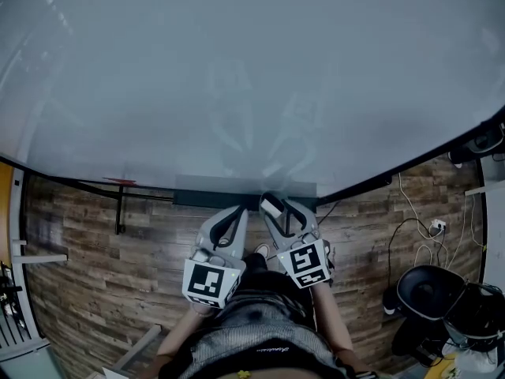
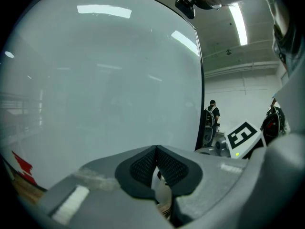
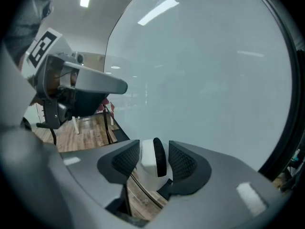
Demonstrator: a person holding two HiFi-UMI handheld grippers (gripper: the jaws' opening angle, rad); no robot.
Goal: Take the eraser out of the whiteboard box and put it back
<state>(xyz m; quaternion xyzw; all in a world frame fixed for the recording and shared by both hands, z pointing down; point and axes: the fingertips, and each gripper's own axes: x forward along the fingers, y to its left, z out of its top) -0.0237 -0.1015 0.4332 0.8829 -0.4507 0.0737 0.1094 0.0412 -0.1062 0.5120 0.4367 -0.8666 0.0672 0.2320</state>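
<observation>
Eraser [image 3: 153,157] sits low centre in the right gripper view, on edge. Its white back faces frame left, its black felt faces right, and its long axis runs along the jaws toward the whiteboard [image 3: 205,70]. Right gripper [image 3: 155,149] is spread around it, with a gap on the felt side. Whiteboard box [image 1: 205,185] lies just beside, under the board's lower edge. Left gripper [image 2: 156,150] has its pads pressed together.

We can read no words or numbers anywhere. Behind the jaws, the left cube [image 1: 211,281] and the right cube [image 1: 306,262] carry only black-and-white square patterns. Farther behind them, the script on the person's garment [image 1: 272,352] is too small to read.
</observation>
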